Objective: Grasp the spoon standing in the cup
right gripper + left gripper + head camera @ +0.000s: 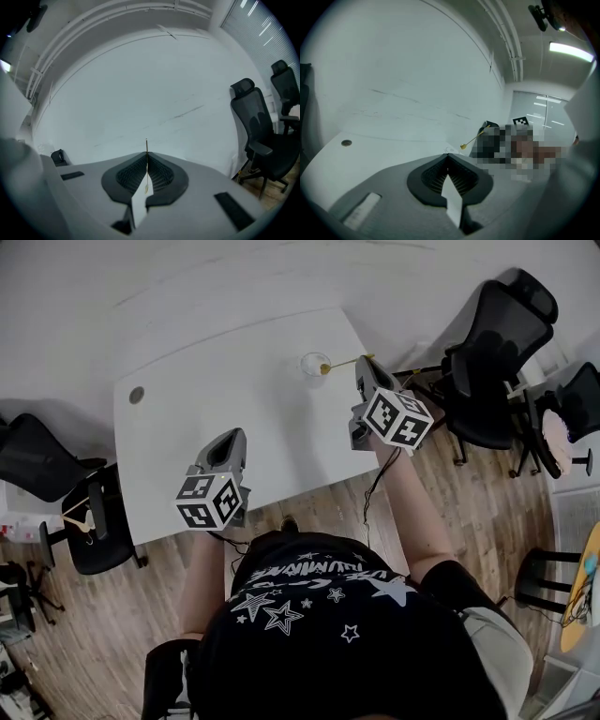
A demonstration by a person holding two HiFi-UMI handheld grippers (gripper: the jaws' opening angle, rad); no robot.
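Gold spoon point(345, 362) pinched in the right gripper point(366, 364), just beside the cup point(314, 365).
Fingers pressed onto the thin handle, spoon lying nearly level, bowl end at the cup's rim. Well apart from the cup, nearer the person, left gripper point(230, 439) above the white bench point(234, 362), fingers pressed together on nothing.

Gold spoon tipped out over the clear cup

You have the thin gold spoon point(343, 363) pinched by its handle end between the closed jaws of your right gripper point(365, 360). It lies nearly level, its small bowl pointing left at the right rim of the cup point(312, 365); you cannot tell if they touch. The cup is a small clear glass, upright near the far right edge of the white table point(234, 399). In the right gripper view the spoon point(146, 161) shows end-on as a fine gold line.
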